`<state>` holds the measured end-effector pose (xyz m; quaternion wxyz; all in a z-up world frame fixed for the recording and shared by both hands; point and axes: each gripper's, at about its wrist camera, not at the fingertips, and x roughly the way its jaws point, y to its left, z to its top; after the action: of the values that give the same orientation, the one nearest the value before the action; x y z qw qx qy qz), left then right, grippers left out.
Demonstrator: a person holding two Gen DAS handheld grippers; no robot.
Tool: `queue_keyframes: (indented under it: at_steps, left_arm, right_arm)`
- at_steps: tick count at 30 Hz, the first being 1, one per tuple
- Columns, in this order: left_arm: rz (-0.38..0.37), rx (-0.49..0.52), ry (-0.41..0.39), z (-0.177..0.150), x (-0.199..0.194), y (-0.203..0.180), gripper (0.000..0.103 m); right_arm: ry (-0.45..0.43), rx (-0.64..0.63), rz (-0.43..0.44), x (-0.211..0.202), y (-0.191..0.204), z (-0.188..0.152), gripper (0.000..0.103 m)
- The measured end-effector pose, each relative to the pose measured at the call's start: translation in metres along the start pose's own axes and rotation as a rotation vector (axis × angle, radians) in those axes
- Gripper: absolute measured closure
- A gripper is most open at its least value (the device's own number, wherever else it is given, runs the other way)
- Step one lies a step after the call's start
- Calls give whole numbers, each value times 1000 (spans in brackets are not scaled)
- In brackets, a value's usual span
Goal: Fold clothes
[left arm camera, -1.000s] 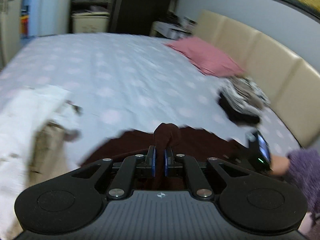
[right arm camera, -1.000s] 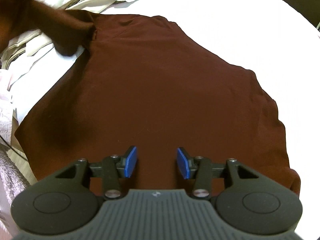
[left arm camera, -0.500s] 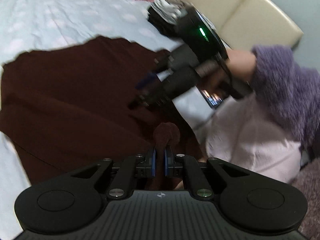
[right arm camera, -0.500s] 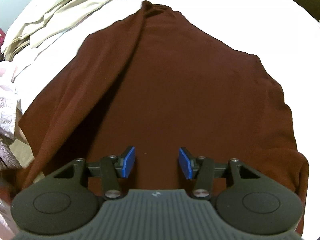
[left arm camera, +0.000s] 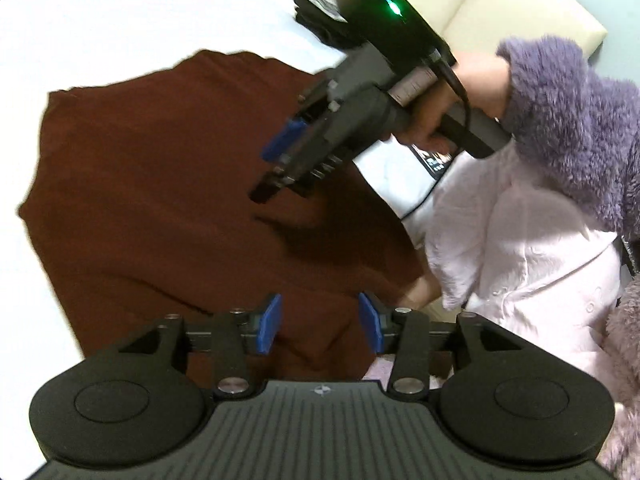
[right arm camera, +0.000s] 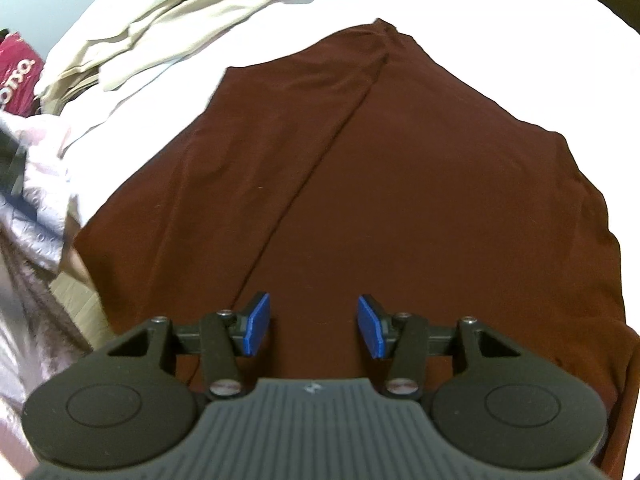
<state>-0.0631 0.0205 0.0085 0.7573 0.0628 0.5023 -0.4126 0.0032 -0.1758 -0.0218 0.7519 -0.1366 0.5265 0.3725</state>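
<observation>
- White bedding fills the frame, and my maroon garment lies spread flat across it, one side flap already turned in so a long diagonal crease runs from its far tip toward me.
- Far left, on the right wrist's view, a heap of beige clothes waits beside the garment, close to its left edge but, as far as I can make out through the lens bend, not lying on it.
- Next along, my left gripper sits low over the near hem, its blue jaws opening; maroon cloth lies under the gap, and the pads no longer press on it.
- Centre, my right gripper hangs above the middle of the garment, jaws apart and empty; seen from its own camera, nothing but flat cloth shows between the pads.
- Right, my purple fleece sleeve and a pale pink shirt front crowd the bed's edge, with a cream headboard behind.
- Risk from here, as I judge it: the released hem sits bunched near the bed's edge and could slide off or spring the fold open, since nothing pins it.
- A second risk: a careless next pinch might take only the top layer, dragging the turned-in flap askew.
</observation>
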Motion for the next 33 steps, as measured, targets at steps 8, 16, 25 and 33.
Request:
queue_keyframes:
  at_steps: [8,16,25,33]
  left_arm:
    - [214,-25,-17,-1,-23,55,59]
    - [554,251,28,10,9,96,60]
    - [601,377,9,15,39,135,69]
    - [573,366,-119,17,42,140,78]
  right_arm:
    - [-9,33,109,-6,22,-21,51]
    - [-125,-9,146,-17,79,-33,55]
    - [-107,190,12,-3,61,-41,56]
    - [-89,329,68,9,51,-60,100]
